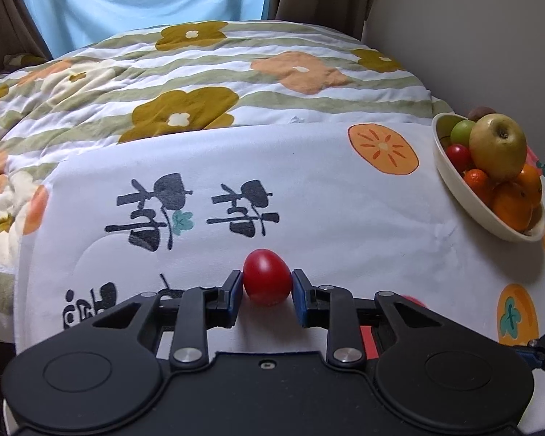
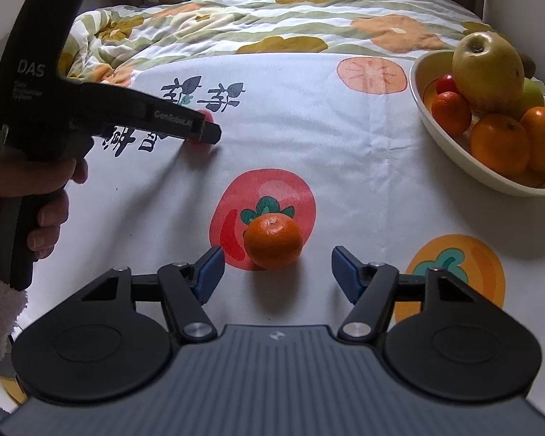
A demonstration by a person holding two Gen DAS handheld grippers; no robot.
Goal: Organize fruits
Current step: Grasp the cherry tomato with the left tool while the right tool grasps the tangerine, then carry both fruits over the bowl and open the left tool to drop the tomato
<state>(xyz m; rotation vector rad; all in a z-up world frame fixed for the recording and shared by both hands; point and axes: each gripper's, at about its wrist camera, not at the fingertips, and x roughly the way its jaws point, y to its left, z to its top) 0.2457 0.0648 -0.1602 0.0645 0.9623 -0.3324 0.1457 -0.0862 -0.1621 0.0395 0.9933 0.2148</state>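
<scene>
While your left gripper (image 1: 267, 287) pinches the small red tomato (image 1: 267, 277) on the white cloth (image 1: 309, 189), its jaws pressed to both sides, your right gripper's (image 2: 278, 272) jaws stand spread around the tangerine (image 2: 273, 241), not yet touching it. The fruit bowl (image 2: 450, 145) sits far right. The tomato looks smooth, slippery and easily crushed; the tangerine soft-skinned and light. Grip each gently across its widest middle.

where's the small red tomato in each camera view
Left wrist: the red tomato sits bottom centre, clamped between the left gripper pads.
Right wrist: left of centre, mostly hidden behind that gripper's tip.
Shared landmark: the cream fruit bowl at right.
</scene>
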